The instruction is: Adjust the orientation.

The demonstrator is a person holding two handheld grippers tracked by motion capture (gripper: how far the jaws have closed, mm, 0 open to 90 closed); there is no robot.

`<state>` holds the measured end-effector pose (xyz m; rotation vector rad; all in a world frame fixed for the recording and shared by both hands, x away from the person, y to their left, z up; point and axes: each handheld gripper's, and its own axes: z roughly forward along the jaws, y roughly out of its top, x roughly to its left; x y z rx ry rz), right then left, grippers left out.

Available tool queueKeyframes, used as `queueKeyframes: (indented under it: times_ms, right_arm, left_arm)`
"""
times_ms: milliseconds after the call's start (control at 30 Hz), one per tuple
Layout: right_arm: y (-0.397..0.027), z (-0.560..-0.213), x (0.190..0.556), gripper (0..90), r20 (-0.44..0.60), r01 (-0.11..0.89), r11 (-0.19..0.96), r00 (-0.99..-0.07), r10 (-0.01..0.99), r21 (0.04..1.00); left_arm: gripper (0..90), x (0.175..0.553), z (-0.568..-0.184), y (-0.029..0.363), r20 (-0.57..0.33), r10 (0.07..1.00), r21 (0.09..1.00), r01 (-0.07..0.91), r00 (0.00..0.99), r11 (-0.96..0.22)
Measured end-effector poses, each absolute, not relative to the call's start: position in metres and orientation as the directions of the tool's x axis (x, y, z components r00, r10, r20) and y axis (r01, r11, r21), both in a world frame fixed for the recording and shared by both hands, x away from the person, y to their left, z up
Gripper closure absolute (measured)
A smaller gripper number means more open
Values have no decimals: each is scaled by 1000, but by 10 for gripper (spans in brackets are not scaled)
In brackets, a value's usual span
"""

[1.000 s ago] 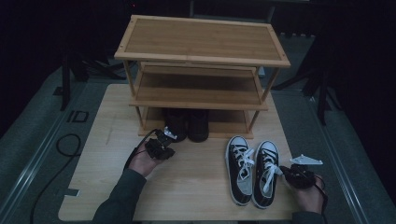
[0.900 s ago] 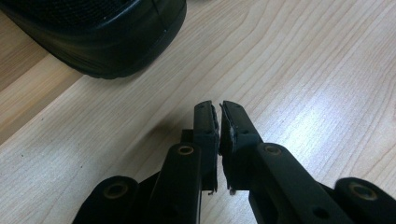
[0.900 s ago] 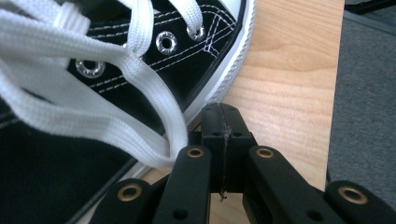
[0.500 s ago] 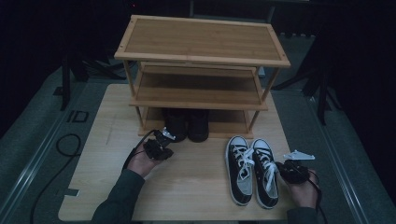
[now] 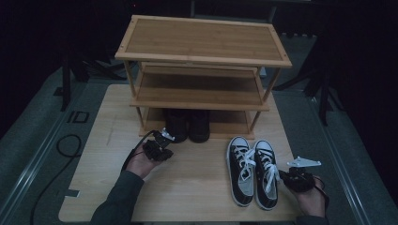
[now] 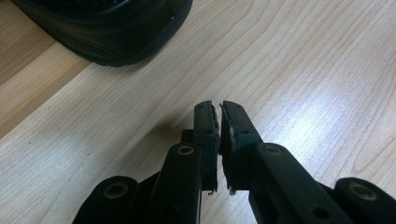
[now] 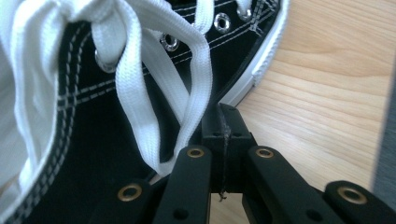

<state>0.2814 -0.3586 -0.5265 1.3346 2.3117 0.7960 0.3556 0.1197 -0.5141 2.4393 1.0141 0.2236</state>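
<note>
Bamboo three-tier shoe rack (image 5: 202,51) stands on the table (image 5: 94,140), black shoes (image 5: 187,124) beneath; left gripper (image 6: 218,116) nearly closed, empty; right gripper (image 7: 223,122) closed against the black-and-white sneakers (image 5: 253,168), with no visible hold on them.

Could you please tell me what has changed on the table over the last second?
The right gripper slid left, up against the outer side of the right sneaker, its fingers closed, holding nothing. The left gripper, the black shoes under the rack and both sneakers stayed put.
</note>
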Motion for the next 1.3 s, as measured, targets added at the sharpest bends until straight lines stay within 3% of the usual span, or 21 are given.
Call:
queueKeyframes:
  times_ms: [700,1300]
  right_arm:
    - [-345,-520,319,900,-29,650,438,-540,841,620]
    - [-312,-515,363,900,-63,592,566,-657,751,573]
  left_arm:
    - [852,356,-518,120,-41,698,486,625,715,-611]
    - [852,355,-521,125,-51,708,487,636,705,-598]
